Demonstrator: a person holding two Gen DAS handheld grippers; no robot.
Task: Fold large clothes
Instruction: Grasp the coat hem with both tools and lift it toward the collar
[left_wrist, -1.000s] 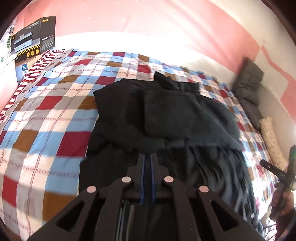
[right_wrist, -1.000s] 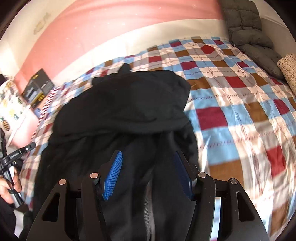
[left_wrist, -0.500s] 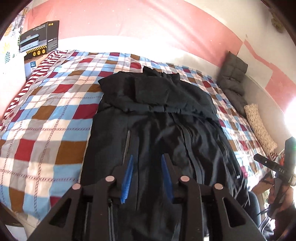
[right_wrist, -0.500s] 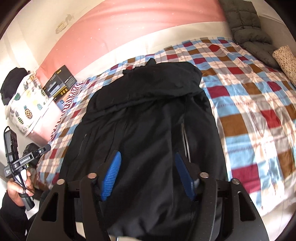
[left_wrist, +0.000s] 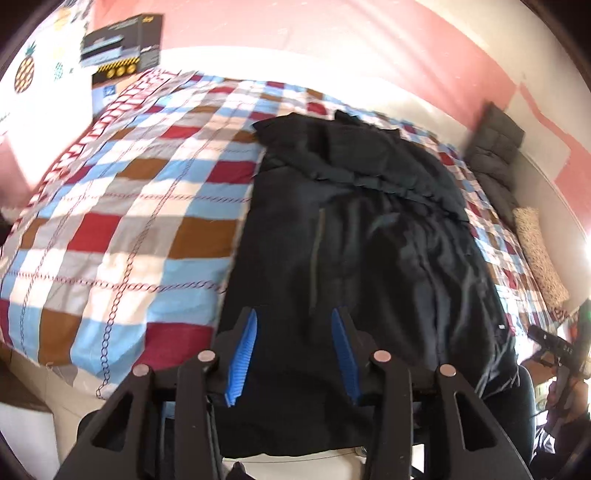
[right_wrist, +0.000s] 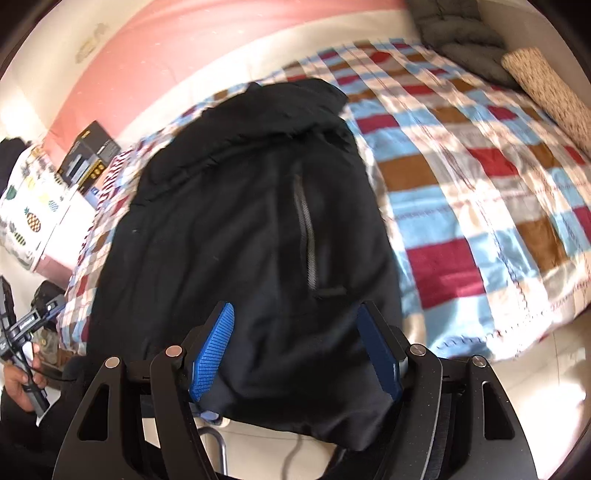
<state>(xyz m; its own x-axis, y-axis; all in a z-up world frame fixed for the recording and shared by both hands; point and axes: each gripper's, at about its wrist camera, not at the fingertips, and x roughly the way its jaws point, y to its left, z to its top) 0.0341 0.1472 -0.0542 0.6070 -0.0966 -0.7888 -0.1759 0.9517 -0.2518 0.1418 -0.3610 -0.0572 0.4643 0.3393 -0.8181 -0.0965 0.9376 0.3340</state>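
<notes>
Left wrist view: the black coat (left_wrist: 354, 236) lies flat on the checked bedspread (left_wrist: 122, 206), with its long axis running from the near bed edge away toward the pink wall (left_wrist: 295, 33). The hem end overhangs the near edge, directly below and ahead of the left gripper (left_wrist: 293, 350). The left gripper is released: its blue pads (left_wrist: 243, 350) stand apart, with dark cloth visible between them and nothing clamped.

Right wrist view: the right gripper (right_wrist: 295, 350) is likewise released, its blue pads (right_wrist: 214, 350) spread wide over the same hem end of the coat (right_wrist: 243, 206). Both grippers sit at the near end, side by side; neither is clearly nearer to the hem. The far end, where a thicker doubled layer is bunched across the width, lies well away from both.

Coat condition: dark, slightly glossy fabric with shallow lengthwise creases. A zip line (right_wrist: 306, 236) runs along the long axis. The side edges appear already turned in, giving a narrow oblong outline.

Judgement: the next move likely requires each gripper to close on a hem corner and carry it along the long axis toward the far end. Slack cloth hanging off the bed may slip during the lift.
</notes>
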